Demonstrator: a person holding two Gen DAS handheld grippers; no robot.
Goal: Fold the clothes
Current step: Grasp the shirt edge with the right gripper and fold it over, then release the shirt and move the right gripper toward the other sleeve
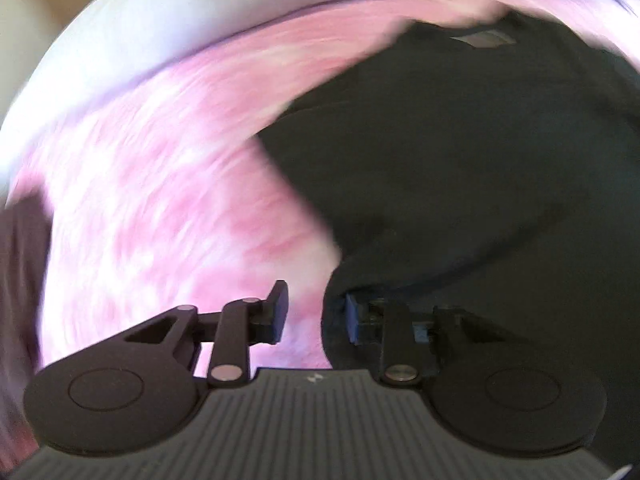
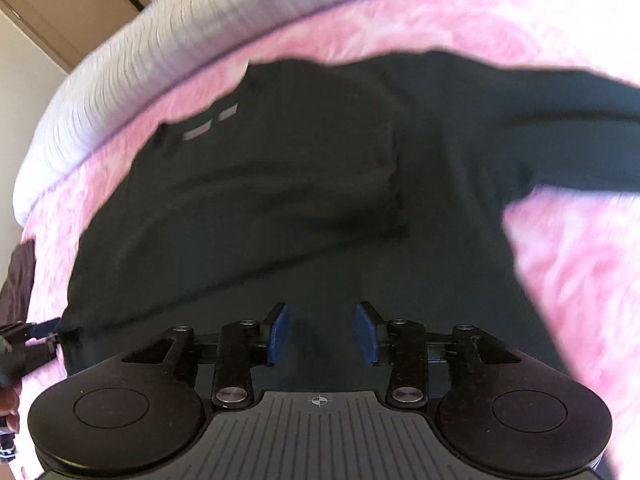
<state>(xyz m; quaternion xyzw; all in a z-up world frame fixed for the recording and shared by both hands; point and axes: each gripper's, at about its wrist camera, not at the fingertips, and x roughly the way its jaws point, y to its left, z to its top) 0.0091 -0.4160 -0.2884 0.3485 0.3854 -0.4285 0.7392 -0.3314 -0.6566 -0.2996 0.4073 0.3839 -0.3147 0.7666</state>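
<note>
Black knit, a long-sleeved top (image 2: 280, 200), lies spread on the pink bedspread (image 2: 580, 260) for folding. Left tongs (image 1: 316, 316) straddle its near hem corner, jaws part-open (a pinch isn't clear). Right tongs (image 2: 322, 332) hover over the hem, part-open and empty. Beyond the top's sleeve and collar, bare bedspread leaves room to fold.

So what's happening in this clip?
A person with a gripper in each hand is folding a black long-sleeved top spread on a pink bedspread. The left gripper sits at the top's edge, cloth between its fingers, grip unclear. The right gripper hangs open over the lower middle, holding nothing.
</note>
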